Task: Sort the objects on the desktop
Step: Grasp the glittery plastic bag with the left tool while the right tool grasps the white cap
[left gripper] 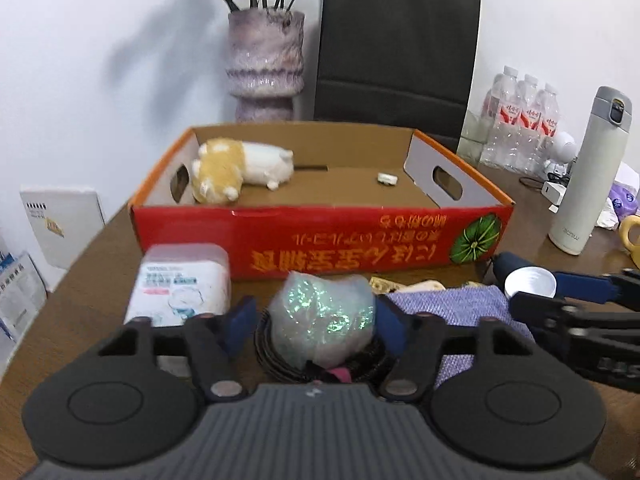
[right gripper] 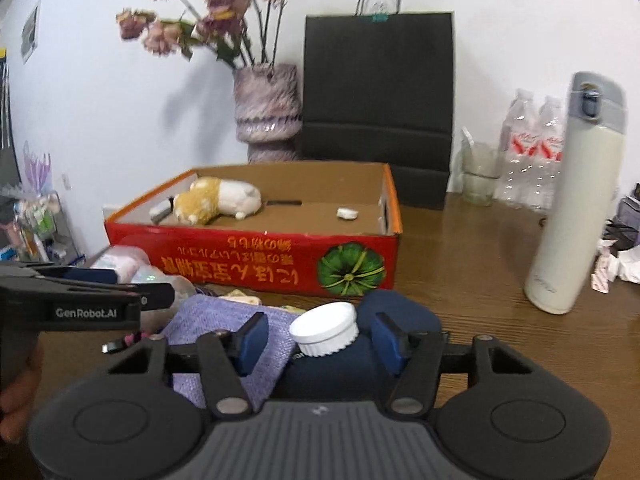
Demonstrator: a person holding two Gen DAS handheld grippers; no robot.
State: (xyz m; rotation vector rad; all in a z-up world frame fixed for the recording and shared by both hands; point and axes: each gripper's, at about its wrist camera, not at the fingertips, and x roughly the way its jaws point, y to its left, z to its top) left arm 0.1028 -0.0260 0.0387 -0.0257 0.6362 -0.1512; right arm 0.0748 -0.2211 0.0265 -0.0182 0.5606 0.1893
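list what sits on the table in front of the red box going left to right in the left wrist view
wipes pack → glittery wrapped bundle between the left gripper's open fingers → purple cloth → white cap → right gripper

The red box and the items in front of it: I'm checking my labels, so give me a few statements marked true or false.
1. A plush toy lies inside the red box. True.
2. The left tongs straddle a glittery bag. True.
3. The thermos lies on its side. False: it stands upright.
4. The right tongs are shut on a white-capped bottle. False: they are open around it.
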